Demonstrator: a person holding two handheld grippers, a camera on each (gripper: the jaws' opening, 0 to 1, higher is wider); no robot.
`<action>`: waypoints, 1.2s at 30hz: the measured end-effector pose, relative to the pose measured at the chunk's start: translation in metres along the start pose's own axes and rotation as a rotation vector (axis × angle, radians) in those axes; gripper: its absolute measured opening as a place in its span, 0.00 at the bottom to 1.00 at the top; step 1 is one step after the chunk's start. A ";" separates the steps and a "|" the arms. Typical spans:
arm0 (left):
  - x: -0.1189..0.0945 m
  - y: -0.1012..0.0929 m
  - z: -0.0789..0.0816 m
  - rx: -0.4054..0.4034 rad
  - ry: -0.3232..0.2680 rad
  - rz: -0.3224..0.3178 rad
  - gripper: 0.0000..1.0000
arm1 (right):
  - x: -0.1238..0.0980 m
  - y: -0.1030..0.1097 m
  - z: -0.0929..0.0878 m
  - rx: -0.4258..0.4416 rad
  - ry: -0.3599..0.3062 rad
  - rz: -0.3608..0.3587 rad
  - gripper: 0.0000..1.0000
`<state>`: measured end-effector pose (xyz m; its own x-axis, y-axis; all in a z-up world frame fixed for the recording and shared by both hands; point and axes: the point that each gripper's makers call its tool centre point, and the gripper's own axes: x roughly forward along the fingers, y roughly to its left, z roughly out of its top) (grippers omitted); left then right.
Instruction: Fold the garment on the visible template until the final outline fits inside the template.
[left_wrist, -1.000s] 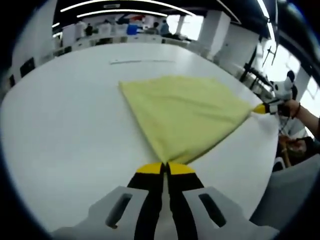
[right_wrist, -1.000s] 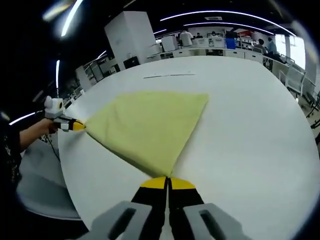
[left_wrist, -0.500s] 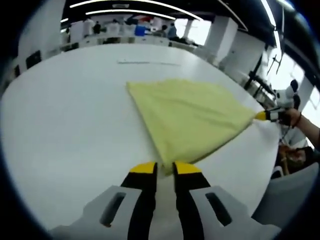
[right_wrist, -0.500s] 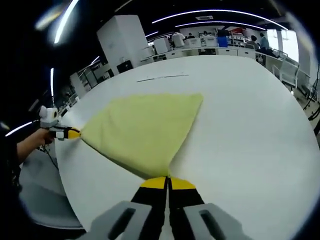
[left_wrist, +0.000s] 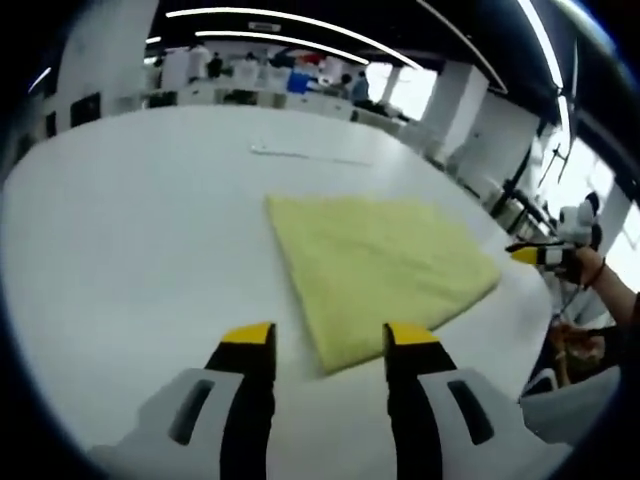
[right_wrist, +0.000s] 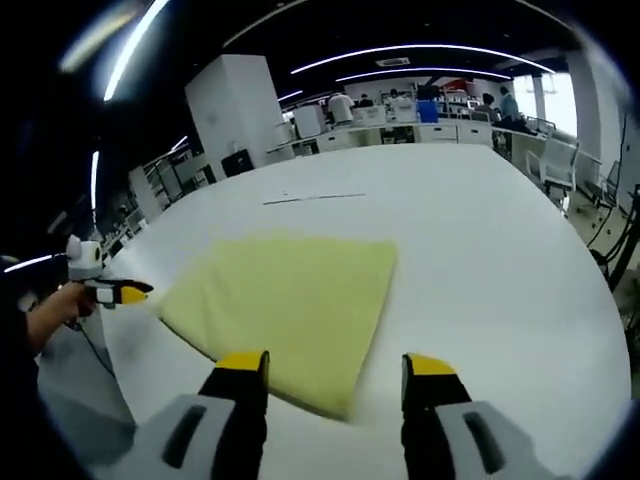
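A folded pale yellow garment (left_wrist: 378, 270) lies flat on the white table (left_wrist: 130, 230); in the right gripper view the garment (right_wrist: 285, 300) spreads just past my jaws. My left gripper (left_wrist: 330, 340) is open, its yellow-tipped jaws set apart over the garment's near corner and holding nothing. My right gripper (right_wrist: 333, 365) is open too, above the opposite near corner. The right gripper (left_wrist: 540, 256) shows at the far right of the left gripper view, held by a hand, just off the cloth. The left gripper (right_wrist: 125, 292) shows at the left of the right gripper view.
A thin dark line (right_wrist: 313, 198) marks the table beyond the garment; the same line (left_wrist: 308, 155) shows in the left gripper view. The table's edge (right_wrist: 120, 370) runs close on the near side. Desks and people stand far behind.
Both grippers have opened and let go of the garment's corners, then drawn back and up. The cloth now lies slack on the table, its pulled-out points relaxed.
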<state>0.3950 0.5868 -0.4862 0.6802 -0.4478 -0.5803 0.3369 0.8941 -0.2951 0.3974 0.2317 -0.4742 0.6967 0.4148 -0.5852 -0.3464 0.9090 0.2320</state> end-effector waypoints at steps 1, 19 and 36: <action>-0.002 -0.004 0.006 0.003 -0.023 -0.003 0.45 | 0.000 0.003 0.003 -0.004 -0.005 0.007 0.59; -0.032 -0.026 0.025 0.066 -0.087 0.004 0.93 | -0.019 0.041 0.028 -0.066 -0.047 0.043 1.00; -0.044 -0.024 0.027 0.050 -0.125 0.049 0.99 | -0.034 0.050 0.012 -0.116 -0.035 0.025 1.00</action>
<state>0.3744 0.5852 -0.4330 0.7713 -0.4024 -0.4931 0.3310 0.9154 -0.2292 0.3638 0.2633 -0.4331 0.7077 0.4407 -0.5522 -0.4333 0.8881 0.1534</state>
